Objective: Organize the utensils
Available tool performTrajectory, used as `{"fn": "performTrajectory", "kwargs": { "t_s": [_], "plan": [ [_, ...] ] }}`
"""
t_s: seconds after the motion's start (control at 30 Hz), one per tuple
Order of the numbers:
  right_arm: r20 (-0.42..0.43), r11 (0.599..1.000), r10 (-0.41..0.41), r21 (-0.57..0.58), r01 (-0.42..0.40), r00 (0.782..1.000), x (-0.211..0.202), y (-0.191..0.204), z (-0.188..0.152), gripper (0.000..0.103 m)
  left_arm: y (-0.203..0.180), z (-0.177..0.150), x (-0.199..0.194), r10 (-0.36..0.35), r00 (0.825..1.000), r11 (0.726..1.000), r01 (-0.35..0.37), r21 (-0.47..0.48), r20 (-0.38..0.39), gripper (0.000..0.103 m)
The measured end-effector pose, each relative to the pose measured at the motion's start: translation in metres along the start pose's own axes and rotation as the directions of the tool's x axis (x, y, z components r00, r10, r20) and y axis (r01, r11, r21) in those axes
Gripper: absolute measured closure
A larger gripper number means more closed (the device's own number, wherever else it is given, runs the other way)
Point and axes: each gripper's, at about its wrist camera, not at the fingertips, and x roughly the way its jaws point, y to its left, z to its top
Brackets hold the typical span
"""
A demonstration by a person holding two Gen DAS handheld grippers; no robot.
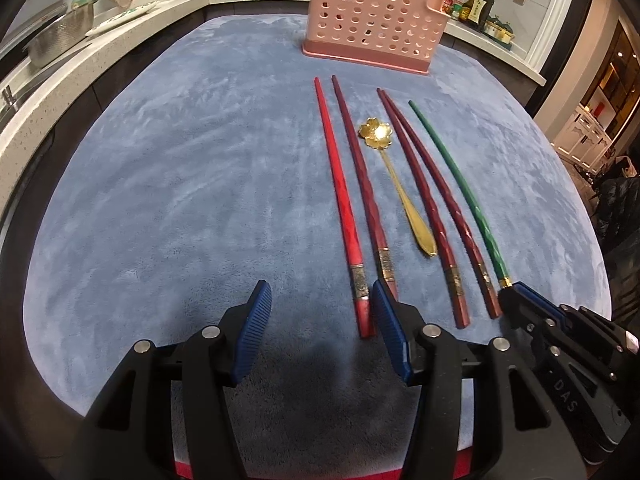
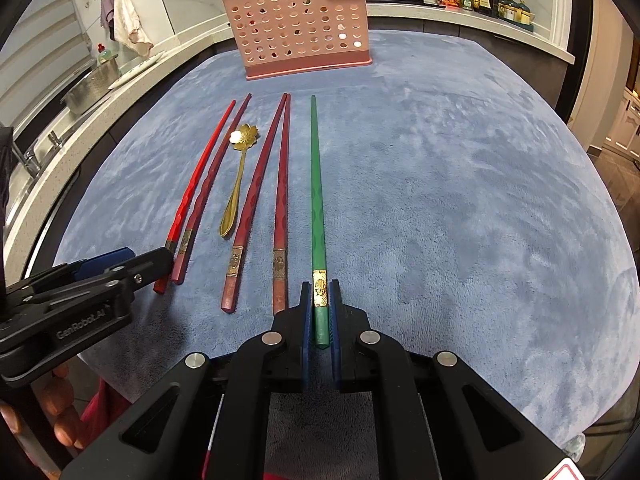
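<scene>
The green chopstick (image 2: 318, 208) is lying centre frame on the blue cloth (image 2: 460, 200), its butt end pinched between the right gripper (image 2: 320, 320) pads. Left of it, four red chopsticks (image 2: 280, 184) and a gold flower spoon (image 2: 240, 168) are lying in a row. The left gripper (image 1: 320, 332) is hovering spread over the red ends, partly covering one. "GenRobot.AI" is showing on its side, lower left. The pink holder (image 2: 296, 28) is hiding most of its contents; bottle labels behind are unreadable.
</scene>
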Motion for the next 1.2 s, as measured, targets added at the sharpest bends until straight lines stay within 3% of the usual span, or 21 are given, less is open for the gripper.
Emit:
{"fn": "performTrajectory", "kwargs": {
  "t_s": [0.2,0.57,0.9,1.2],
  "plan": [
    [0.0,1.0,0.0,0.0,0.0,1.0,0.0,0.0,0.0,0.096,-0.002,0.0,0.003,0.024,1.0,0.999,-0.024,0.023,0.014,0.057],
    [0.0,1.0,0.001,0.0,-0.001,1.0,0.0,0.0,0.0,0.096,0.001,0.0,0.002,0.048,0.999,0.998,-0.048,0.038,0.023,0.095],
    [0.015,1.0,0.009,0.023,-0.009,1.0,-0.007,-0.004,0.002,0.096,0.005,0.002,-0.008,0.029,0.999,0.999,-0.03,0.027,0.023,0.096],
    [0.095,0.998,0.027,0.053,-0.032,0.995,-0.041,-0.007,0.024,0.096,0.008,0.02,-0.043,-0.001,0.996,1.0,0.001,0.006,0.084,0.096]
  ]
}}
